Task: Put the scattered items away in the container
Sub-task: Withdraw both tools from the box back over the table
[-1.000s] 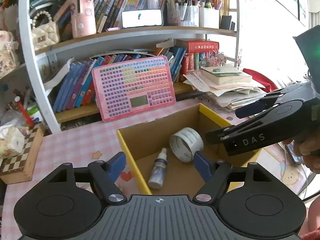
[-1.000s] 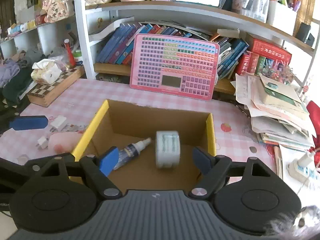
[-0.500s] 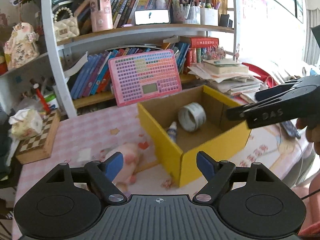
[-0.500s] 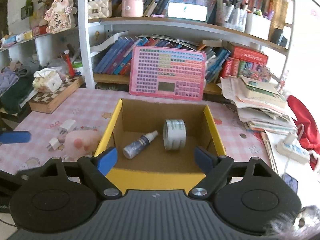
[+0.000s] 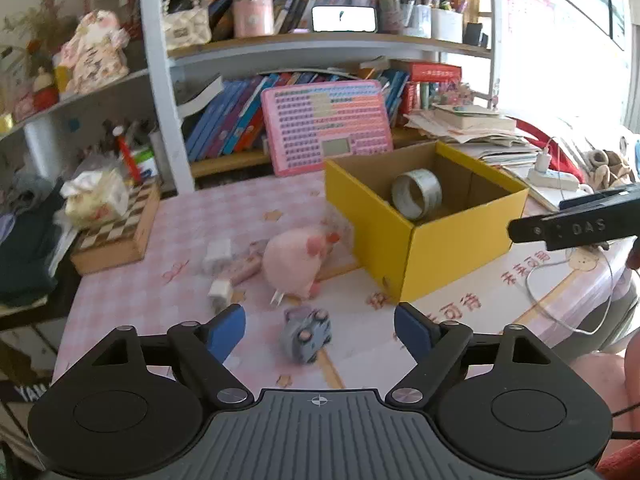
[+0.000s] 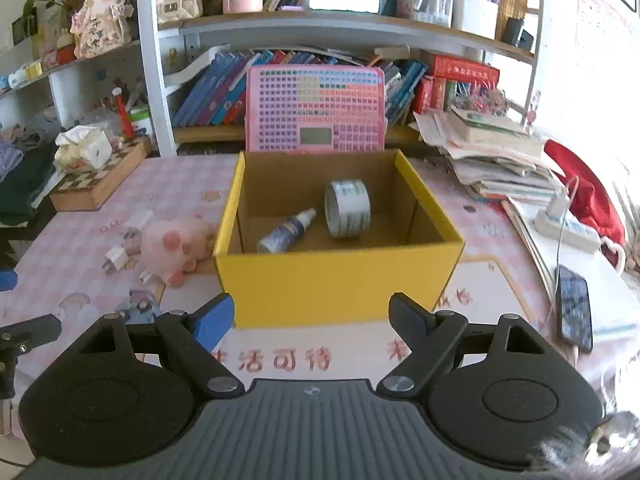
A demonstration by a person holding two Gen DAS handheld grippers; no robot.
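Through my left wrist camera, my left gripper (image 5: 320, 330) is spread wide with nothing in it; its jaws have just been opening further. Between the blue fingertips (image 5: 226, 330), on the pink checked tabletop (image 5: 192, 216), lies a small grey-blue toy car (image 5: 306, 334), close in front of me and touched by neither finger. Beyond it sits a pink plush pig (image 5: 294, 262), just beside the left wall of the yellow box (image 5: 420, 256). Left of the pig are two white plug adapters (image 5: 219, 290), near each other. Inside the box a tape roll (image 5: 416, 194) stands on its edge. A chessboard box (image 5: 116, 236) rests near the tabletop's left edge. The tip of my right gripper (image 5: 576, 228) juts in from the right, level with the box's front.

Through my right wrist camera, my right gripper (image 6: 310, 320) is also released and empty, its jaws apart just before the box's front wall (image 6: 340, 280). In the box (image 6: 228, 208) the tape roll (image 6: 347, 208) stands toward the right and a small spray bottle (image 6: 286, 232) lies tilted to its left. The pig (image 6: 174, 246) lies against the box's left side, the adapters (image 6: 116, 258) further left, the toy car (image 6: 140, 306) nearer me. A phone (image 6: 574, 308) lies near the tabletop's right edge.
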